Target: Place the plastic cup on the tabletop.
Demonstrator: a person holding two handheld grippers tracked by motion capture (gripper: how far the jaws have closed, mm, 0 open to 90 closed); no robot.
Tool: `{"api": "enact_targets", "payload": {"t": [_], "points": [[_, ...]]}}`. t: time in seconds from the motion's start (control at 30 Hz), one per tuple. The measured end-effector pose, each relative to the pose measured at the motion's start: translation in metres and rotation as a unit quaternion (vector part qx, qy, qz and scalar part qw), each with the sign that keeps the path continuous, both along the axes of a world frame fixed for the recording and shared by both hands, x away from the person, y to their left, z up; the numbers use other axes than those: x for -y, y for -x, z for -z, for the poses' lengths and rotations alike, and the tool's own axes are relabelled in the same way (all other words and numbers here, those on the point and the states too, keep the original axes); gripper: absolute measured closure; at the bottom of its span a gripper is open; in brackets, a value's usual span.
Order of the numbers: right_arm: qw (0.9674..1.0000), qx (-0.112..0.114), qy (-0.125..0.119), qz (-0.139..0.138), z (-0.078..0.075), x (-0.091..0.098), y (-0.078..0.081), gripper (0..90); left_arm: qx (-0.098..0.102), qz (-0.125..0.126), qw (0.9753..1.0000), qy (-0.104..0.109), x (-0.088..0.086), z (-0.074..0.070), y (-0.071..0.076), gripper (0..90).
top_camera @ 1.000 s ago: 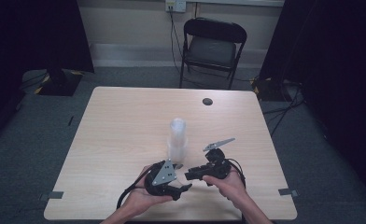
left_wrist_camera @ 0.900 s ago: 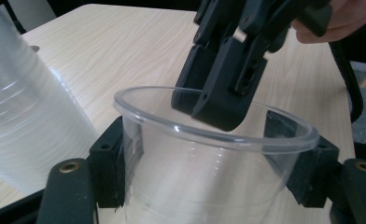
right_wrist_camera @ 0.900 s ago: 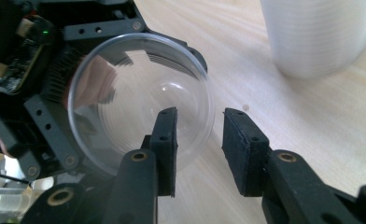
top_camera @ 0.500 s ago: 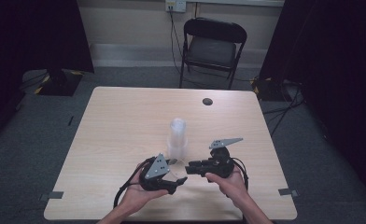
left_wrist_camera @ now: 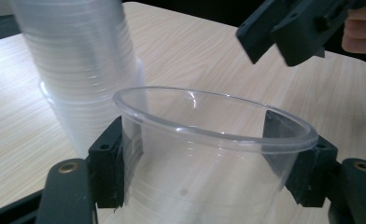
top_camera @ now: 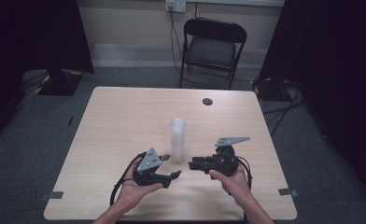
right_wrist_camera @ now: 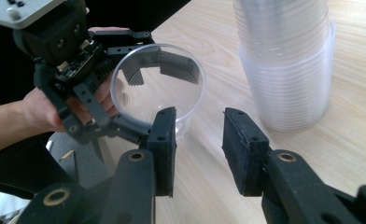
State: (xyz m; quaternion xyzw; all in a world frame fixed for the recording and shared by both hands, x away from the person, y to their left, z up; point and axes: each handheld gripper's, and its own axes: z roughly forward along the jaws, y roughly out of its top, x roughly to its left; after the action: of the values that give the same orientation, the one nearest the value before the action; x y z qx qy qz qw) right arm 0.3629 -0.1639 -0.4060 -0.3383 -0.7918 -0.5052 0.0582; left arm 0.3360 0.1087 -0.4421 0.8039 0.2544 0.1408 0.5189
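Observation:
A tall stack of clear plastic cups [top_camera: 177,137] stands near the middle of the table. In the left gripper view my left gripper [left_wrist_camera: 214,158] is shut on a single clear cup [left_wrist_camera: 209,140], its pads pressing both sides just under the rim, with the stack [left_wrist_camera: 83,70] close behind at the left. From above, the left gripper [top_camera: 169,166] sits just in front of the stack. My right gripper [right_wrist_camera: 200,135] stands open with nothing between its pads, and faces the held cup [right_wrist_camera: 139,100] and the stack [right_wrist_camera: 284,65]. It lies right of the left one [top_camera: 194,163].
The light wooden table [top_camera: 116,121] carries a small dark round disc [top_camera: 207,101] near its far edge. A black folding chair [top_camera: 214,46] stands beyond the table. Dark curtains hang on both sides. Cables trail from both grippers toward the table's near edge.
My left gripper has shifted a little to the left with the cup in it. The right gripper has stayed nearly where it was.

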Motion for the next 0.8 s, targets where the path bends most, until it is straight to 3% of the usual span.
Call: {"api": "enact_targets", "payload": {"t": [0.17,0.6,0.8], "points": [[0.9997,0.022,0.012,0.004,0.001,0.002,0.0,59.2,-0.004,-0.024,0.9995,0.019,-0.01,-0.002,-0.008,29.3],[0.9986,0.045,0.011,0.027,0.007,0.011,-0.007,56.2,-0.004,-0.057,0.9979,0.031,-0.026,-0.008,-0.021,29.2],[0.998,0.049,0.012,0.037,0.009,0.015,-0.008,55.6,-0.008,-0.082,0.9954,0.048,-0.039,-0.011,-0.027,28.9]]}}
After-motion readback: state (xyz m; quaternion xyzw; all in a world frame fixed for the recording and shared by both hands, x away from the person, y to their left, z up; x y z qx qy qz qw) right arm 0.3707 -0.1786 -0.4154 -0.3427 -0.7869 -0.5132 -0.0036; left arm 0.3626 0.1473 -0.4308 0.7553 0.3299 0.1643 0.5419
